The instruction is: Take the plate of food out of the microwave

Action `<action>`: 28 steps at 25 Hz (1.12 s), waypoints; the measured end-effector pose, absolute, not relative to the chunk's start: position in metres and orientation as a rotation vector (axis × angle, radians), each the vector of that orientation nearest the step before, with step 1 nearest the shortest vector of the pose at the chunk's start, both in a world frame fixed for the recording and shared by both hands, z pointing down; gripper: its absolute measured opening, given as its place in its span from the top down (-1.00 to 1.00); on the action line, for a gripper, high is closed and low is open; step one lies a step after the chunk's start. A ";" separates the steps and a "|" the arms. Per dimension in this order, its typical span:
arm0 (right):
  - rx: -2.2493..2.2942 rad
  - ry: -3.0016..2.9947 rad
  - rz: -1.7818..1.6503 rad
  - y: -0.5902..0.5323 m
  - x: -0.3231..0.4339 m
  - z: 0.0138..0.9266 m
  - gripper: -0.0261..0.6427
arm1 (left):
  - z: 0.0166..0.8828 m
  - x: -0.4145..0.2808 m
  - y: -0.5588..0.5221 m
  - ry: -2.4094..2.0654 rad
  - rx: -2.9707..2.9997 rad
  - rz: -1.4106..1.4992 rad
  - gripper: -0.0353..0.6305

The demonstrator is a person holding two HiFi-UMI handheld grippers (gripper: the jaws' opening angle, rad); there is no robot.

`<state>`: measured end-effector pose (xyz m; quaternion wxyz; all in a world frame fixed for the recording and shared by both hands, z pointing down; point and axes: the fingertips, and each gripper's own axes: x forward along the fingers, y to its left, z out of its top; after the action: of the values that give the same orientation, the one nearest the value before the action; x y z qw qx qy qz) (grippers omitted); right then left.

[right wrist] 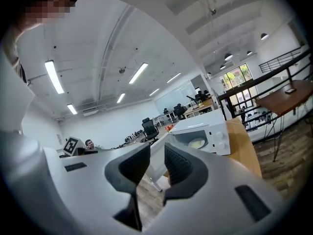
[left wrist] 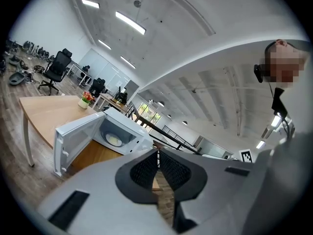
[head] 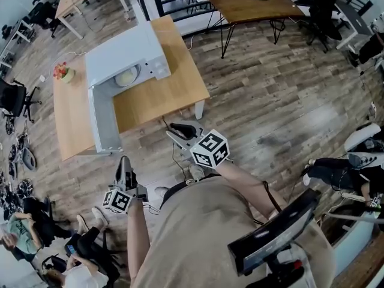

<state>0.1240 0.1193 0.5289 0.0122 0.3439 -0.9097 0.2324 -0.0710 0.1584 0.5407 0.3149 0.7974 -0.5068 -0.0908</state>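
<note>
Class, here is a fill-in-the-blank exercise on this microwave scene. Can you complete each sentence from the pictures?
1. The microwave stands on the wooden table with its door ____.
2. The plate of food lies ____ the microwave.
3. The left gripper and the right gripper each hold ____.

Missing words: open; inside; nothing

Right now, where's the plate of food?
Head view, upper left: the round white plate of pale food sits inside the open white microwave on the light wooden table.
</note>
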 end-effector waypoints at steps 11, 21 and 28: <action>1.042 -2.912 0.846 0.116 0.115 0.522 0.69 | 0.547 -0.085 0.170 -1.378 2.061 -0.254 0.89; 0.962 -2.920 0.852 0.101 0.066 0.523 0.52 | 0.545 -0.135 0.168 -1.440 2.035 -0.312 0.89; 0.955 -2.956 0.771 0.086 0.020 0.506 0.52 | 0.542 -0.168 0.152 -1.436 2.059 -0.306 0.89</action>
<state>0.0197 0.0856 0.5060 -0.0294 0.2982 -0.9232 0.2408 -0.1677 0.1522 0.5423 0.3017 0.7762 -0.5415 -0.1153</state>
